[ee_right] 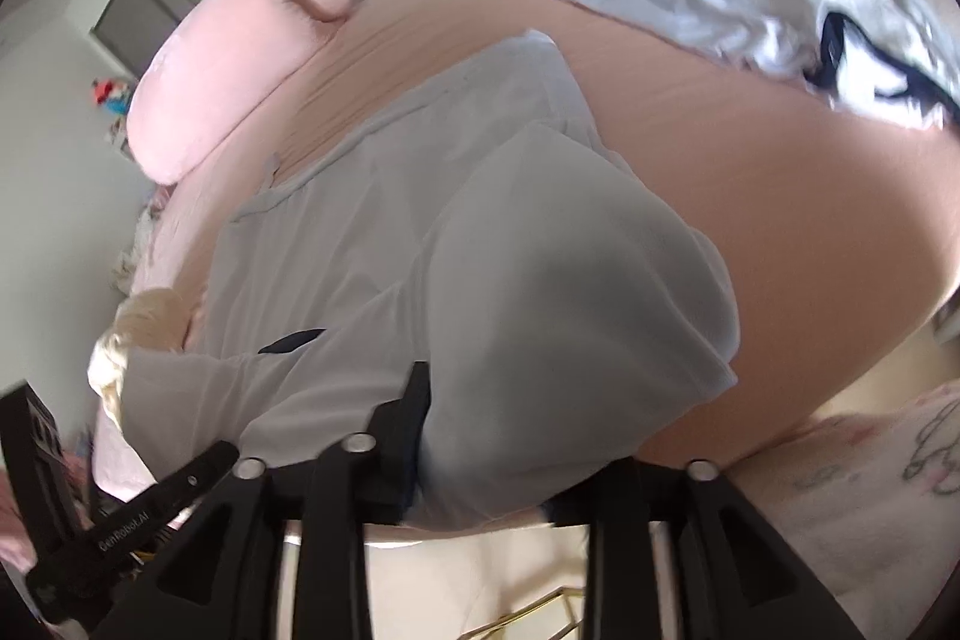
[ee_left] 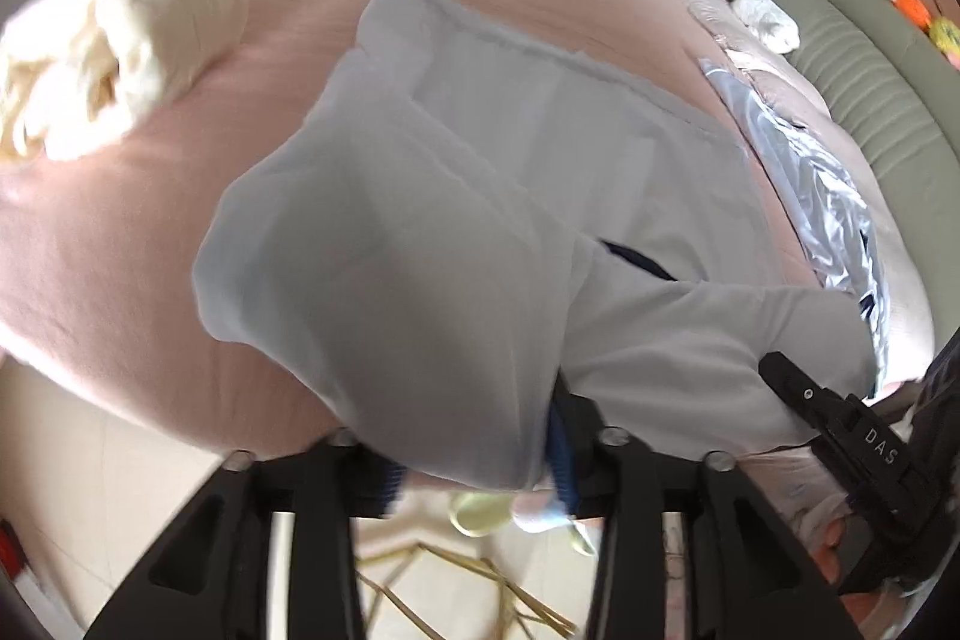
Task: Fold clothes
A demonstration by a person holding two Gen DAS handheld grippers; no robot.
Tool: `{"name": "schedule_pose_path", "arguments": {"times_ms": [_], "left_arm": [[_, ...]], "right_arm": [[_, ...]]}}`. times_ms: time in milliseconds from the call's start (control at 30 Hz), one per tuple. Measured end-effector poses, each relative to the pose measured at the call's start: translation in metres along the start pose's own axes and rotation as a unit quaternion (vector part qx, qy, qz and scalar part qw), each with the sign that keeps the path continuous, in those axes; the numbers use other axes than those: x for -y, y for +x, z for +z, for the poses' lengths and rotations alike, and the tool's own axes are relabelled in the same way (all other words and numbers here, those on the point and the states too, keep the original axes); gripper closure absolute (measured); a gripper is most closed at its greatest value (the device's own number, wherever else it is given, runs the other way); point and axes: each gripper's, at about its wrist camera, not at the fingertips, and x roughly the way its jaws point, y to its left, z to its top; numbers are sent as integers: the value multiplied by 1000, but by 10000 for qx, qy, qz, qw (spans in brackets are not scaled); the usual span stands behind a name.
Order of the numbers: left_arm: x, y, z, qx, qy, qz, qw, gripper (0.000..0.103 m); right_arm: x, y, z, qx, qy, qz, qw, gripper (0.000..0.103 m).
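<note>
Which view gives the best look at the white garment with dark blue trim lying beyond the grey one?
The right wrist view: the white garment with dark blue trim lies spread on the pink bed, mostly unobstructed. The left wrist view shows only a foreshortened strip of it at the bed's edge, beyond the grey garment.
</note>
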Motion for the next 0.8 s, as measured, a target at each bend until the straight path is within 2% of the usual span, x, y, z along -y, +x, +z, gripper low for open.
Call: {"name": "schedule_pose_path", "arguments": {"times_ms": [100,167,233,300,400,533,600,733,800], "left_arm": [[-12,-2,5,-201,-288,-244,9991,52],[-18,-8,6,-234,-391,-256,9986,38],[-24,-15,3,-202,-403,-175,9988,33],[-31,-19,0,-251,-447,-215,9985,33],[-45,-21,-10,-507,-632,-363,9961,33],[-53,-27,-21,-879,-587,-815,9911,33],[-49,-38,-25,-733,-392,-821,9932,33],[-38,-63,-31,-307,117,-686,9971,33],[-30,-70,-31,-171,357,-577,9976,33]], "right_arm": [[3,2,1,-56,142,66,9999,55],[0,1,0,-76,62,31,9999,48],[-7,0,-3,-152,-92,-40,9998,38],[-13,-1,-5,-228,-246,-111,9994,30],[-16,-5,-9,-427,-256,-98,9987,30],[-8,-19,-15,-621,229,405,9970,30],[-3,-31,-17,-622,543,792,9934,30],[5,-58,-22,-349,1003,1603,9813,25],[4,-68,-22,-195,928,1576,9829,24]]}}
